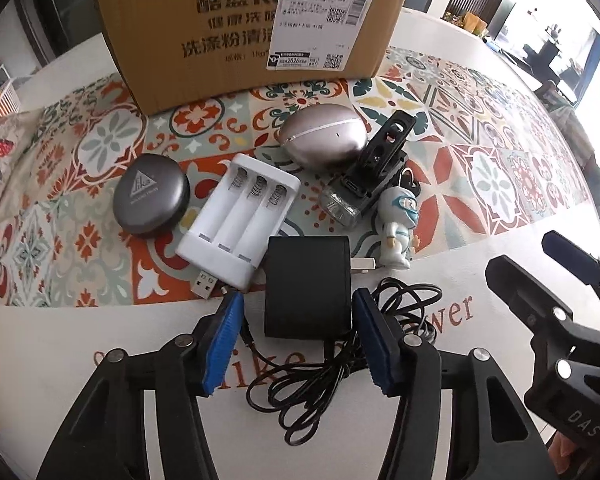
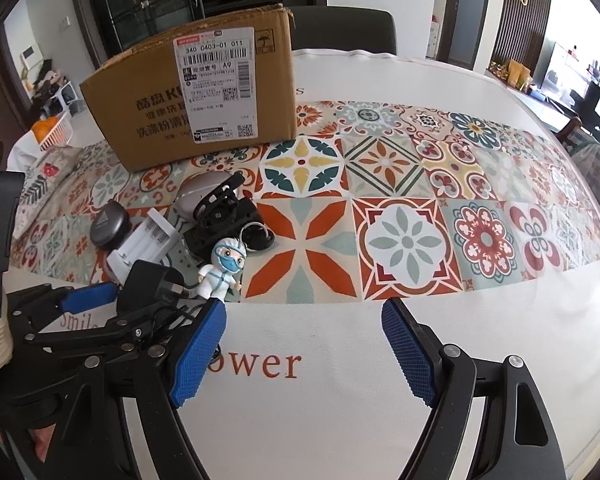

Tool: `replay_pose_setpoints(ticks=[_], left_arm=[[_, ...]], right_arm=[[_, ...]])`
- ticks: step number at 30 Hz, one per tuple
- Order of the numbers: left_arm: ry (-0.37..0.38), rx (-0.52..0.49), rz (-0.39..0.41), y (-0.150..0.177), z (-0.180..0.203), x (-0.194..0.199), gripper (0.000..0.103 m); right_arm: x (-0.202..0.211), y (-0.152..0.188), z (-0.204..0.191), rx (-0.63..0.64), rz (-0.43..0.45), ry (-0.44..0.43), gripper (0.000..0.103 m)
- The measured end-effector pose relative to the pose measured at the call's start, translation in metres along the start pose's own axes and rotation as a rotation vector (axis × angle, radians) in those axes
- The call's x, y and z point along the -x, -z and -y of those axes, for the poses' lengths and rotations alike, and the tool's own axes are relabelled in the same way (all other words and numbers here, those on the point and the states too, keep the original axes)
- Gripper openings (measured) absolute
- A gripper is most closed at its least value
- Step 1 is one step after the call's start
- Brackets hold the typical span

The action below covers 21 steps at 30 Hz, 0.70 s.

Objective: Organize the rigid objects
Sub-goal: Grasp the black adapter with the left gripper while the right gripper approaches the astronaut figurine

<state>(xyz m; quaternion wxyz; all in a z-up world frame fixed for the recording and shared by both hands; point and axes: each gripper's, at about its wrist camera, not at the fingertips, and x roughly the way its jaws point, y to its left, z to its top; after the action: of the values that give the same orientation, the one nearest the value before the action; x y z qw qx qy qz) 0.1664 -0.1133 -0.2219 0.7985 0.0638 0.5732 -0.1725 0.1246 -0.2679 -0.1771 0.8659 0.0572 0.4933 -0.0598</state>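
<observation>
On the worktop: worktop (image 2: 340, 420) has a white cloth with a band of bright flower tiles across the middle.
Box: cardboard box (image 1: 252, 32) stands at the far edge, with a white label on its front.
Left tool: left tool (image 1: 296, 344) is near the front edge, its blue pads wide apart, one on each side of the black plug. I cannot tell if the pads touch it.
Right tool: right tool (image 2: 304, 356) is open wide over bare white cloth near the front edge, with nothing between its pads.
Black plug: black plug (image 1: 308, 288) lies on the white cloth at the front of the pile, and its thin black cord (image 1: 340, 364) is in loops beside it.
Battery holder: white battery holder (image 1: 240, 216) lies just behind the plug, touching it, with three slots and springs.
Silver egg case: silver egg case (image 1: 324, 140) sits toward the box.
Round grey case: round grey case (image 1: 152, 194) lies left of the battery holder.
Black clip light: black clip light (image 1: 364, 176) leans beside the egg case.
Toy: little masked toy figure (image 2: 224, 268) is just right of the plug.
</observation>
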Motion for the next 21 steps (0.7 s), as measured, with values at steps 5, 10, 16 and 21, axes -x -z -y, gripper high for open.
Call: replay_pose_setpoints(ticks=[5,10,16,21], left_arm=[[0.016,0.01,-0.008,-0.003,0.002,-0.006,0.052],[0.044,0.031,-0.015,-0.007,-0.001,-0.014,0.049],[0.048,0.033,-0.003,-0.009,-0.001,-0.02,0.047],[0.054,0.034,0.012,0.002,-0.005,-0.005,0.041]], right_arm=[[-0.006,0.001,0.003,-0.023,-0.018,-0.008,0.08],[-0.01,0.002,0.004,-0.033,-0.034,-0.005,0.08],[-0.01,0.003,0.003,-0.03,-0.038,-0.004,0.08],[-0.006,0.003,0.001,-0.024,-0.029,-0.018,0.08]])
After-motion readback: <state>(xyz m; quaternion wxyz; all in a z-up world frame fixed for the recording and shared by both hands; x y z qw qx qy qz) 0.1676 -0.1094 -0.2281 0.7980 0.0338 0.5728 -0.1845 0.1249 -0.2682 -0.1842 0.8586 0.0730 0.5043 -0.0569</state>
